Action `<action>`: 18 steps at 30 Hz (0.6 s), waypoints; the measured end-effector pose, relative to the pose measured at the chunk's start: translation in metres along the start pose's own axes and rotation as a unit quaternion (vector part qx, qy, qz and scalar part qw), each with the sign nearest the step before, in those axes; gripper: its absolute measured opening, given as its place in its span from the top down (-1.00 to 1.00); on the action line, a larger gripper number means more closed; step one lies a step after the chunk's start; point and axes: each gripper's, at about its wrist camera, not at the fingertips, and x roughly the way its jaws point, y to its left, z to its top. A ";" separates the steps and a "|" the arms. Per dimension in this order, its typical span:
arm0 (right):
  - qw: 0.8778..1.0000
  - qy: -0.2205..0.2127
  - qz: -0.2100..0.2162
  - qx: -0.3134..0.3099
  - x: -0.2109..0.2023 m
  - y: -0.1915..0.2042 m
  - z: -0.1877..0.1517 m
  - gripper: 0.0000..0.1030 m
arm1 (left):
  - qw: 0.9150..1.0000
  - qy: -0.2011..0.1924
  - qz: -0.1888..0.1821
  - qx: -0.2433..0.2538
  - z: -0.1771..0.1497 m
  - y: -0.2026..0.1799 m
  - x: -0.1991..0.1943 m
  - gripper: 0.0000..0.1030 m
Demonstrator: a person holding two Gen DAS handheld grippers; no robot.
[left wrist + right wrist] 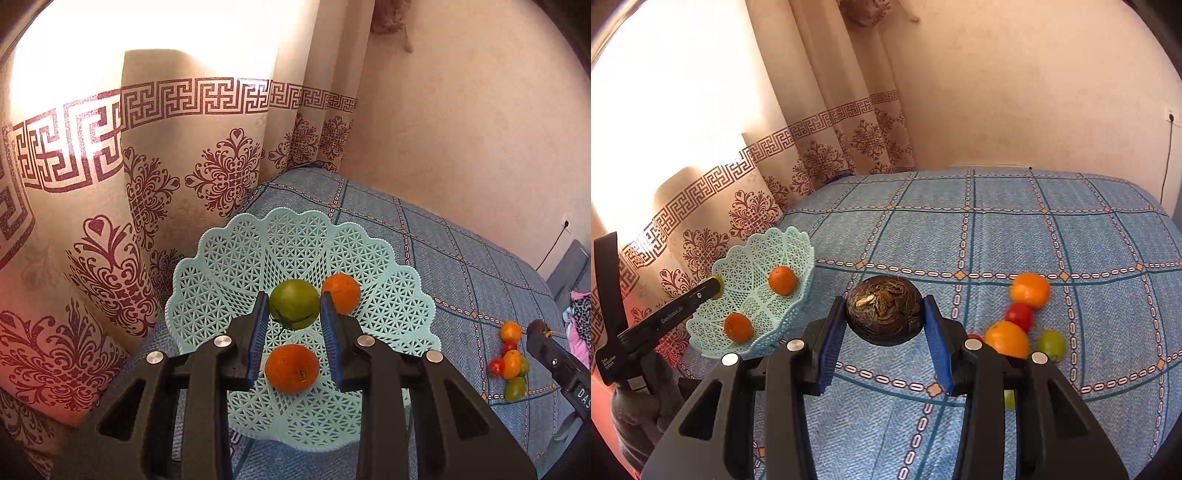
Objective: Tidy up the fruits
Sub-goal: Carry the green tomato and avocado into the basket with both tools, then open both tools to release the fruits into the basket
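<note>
A: What's in the right gripper (885,316)?
B: A dark brown, husky coconut (884,314), roundish with no clear long axis, pale fibrous patch facing up, clamped between the blue pads above the blue checked bedspread (997,236).
A: And the left gripper (294,314)?
B: Its fingers flank a green citrus fruit (294,308) over the pale turquoise lattice basket (229,266); actual contact I cannot tell. Two oranges lie in the basket. Patterned curtain (110,206) behind, pinkish wall (1034,92).
</note>
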 end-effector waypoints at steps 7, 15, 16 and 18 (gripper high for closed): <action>0.999 0.012 0.033 -0.029 0.021 0.052 0.003 0.18 | 1.000 0.001 -0.013 -0.028 0.006 0.012 0.001 0.07; 0.997 0.024 0.047 -0.052 0.043 0.092 0.009 0.18 | 0.999 -0.025 -0.003 -0.048 0.014 0.021 -0.010 -0.10; 0.997 0.025 0.048 -0.054 0.044 0.094 0.009 0.18 | 0.998 -0.027 0.000 -0.049 0.015 0.022 -0.011 -0.11; 0.997 0.027 0.050 -0.057 0.048 0.100 0.011 0.17 | 0.998 -0.033 0.005 -0.052 0.017 0.024 -0.013 -0.19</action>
